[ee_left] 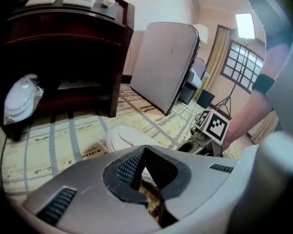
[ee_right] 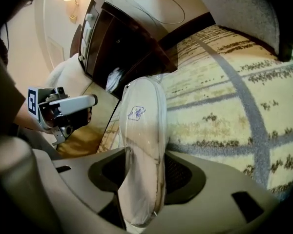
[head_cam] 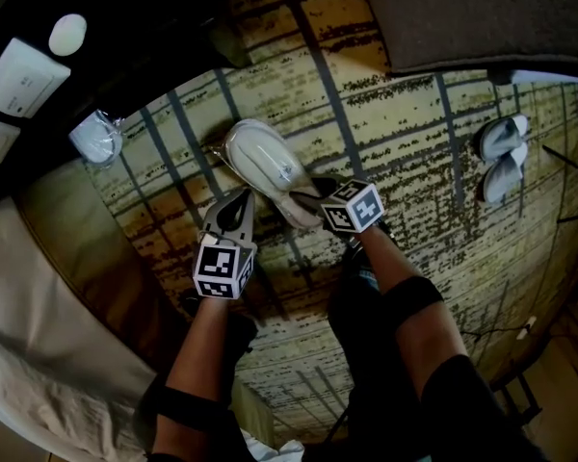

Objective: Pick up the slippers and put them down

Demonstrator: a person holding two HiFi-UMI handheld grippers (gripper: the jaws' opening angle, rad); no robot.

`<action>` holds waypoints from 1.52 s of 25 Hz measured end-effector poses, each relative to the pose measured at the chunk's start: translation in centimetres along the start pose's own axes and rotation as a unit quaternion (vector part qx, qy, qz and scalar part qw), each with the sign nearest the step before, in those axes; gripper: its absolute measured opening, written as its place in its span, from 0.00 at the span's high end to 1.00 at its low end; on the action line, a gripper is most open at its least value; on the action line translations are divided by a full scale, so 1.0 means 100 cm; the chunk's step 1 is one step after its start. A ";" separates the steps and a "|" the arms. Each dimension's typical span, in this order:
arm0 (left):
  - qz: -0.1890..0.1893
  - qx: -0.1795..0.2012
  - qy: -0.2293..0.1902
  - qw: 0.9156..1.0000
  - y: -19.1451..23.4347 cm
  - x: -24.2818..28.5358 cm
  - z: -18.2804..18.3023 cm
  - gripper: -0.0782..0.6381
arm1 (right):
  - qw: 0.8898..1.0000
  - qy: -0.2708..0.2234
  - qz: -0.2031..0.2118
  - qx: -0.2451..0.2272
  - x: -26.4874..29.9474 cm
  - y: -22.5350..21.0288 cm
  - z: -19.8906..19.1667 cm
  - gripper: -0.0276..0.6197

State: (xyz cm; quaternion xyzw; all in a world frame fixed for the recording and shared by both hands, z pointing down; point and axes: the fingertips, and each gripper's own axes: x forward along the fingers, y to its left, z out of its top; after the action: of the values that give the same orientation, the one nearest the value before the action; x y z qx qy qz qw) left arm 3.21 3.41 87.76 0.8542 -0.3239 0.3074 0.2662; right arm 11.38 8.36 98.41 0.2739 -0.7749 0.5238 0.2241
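Right tool (ee_right: 139,177): jaws closed on the heel end of a white slipper (ee_right: 144,121), pads pressing it from both sides; the slipper stands on edge between them, in clear plastic wrap, with a small blue logo on the upper part. In the head view the right tool (head_cam: 308,200) grips the near end of this slipper (head_cam: 260,162), whose toe points up and left over the carpet (head_cam: 414,162); I cannot tell whether the toe rests on the carpet or hangs just clear. Left tool (ee_left: 144,167): jaws shut together, nothing between them. In the head view the left tool (head_cam: 239,202) sits just beside the slipper's left edge, tips close to it; contact cannot be made out. From the left gripper view the slipper (ee_left: 119,138) lies just past the jaw tips, and the right tool (ee_left: 205,130) with its marker cube is to the right of it. Carpet is beige with grey stripes and dark speckling. A second pair of slippers (head_cam: 504,157) lies well apart, at the right edge of the carpet. A white item in a plastic bag (ee_left: 20,99) sits at the foot of a dark wooden cabinet (ee_left: 63,43). A grey padded panel (ee_left: 166,62) leans beyond the cabinet.
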 end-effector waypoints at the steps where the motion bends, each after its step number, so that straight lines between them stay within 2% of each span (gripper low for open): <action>1: -0.001 -0.003 0.000 1.000 0.000 -0.002 0.002 0.88 | 1.000 -0.003 0.002 -0.003 -0.001 0.003 0.005 0.62; 4: -0.002 -0.011 -0.005 1.000 0.003 -0.010 0.012 0.88 | 1.000 -0.010 0.010 -0.015 -0.002 0.015 0.026 0.62; 8: 0.015 -0.015 -0.021 1.000 0.024 -0.017 0.024 0.88 | 0.999 -0.021 0.021 -0.038 0.004 0.031 0.066 0.62; 15: 0.072 -0.020 -0.064 0.995 0.082 -0.034 0.048 0.88 | 0.996 -0.058 0.036 -0.054 0.026 0.065 0.144 0.62; 19: 0.102 -0.025 -0.090 0.990 0.115 -0.050 0.071 0.88 | 0.995 -0.080 0.030 -0.059 0.040 0.082 0.190 0.62; 29: 0.157 -0.020 -0.140 0.977 0.189 -0.076 0.109 0.88 | 0.985 -0.172 -0.022 0.005 0.070 0.096 0.302 0.62; 34: 0.166 -0.013 -0.164 0.972 0.209 -0.089 0.130 0.88 | 0.972 -0.223 -0.045 0.053 0.081 0.102 0.344 0.61; 38: 0.171 -0.010 -0.172 0.970 0.219 -0.098 0.133 0.88 | 0.959 -0.258 -0.073 0.088 0.090 0.100 0.369 0.60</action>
State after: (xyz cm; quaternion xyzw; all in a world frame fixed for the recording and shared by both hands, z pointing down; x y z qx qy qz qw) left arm -13.69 -15.73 77.64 0.8234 -0.5095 0.1933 0.1584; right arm -4.19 -24.77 84.27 0.4741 -0.7352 0.4837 0.0288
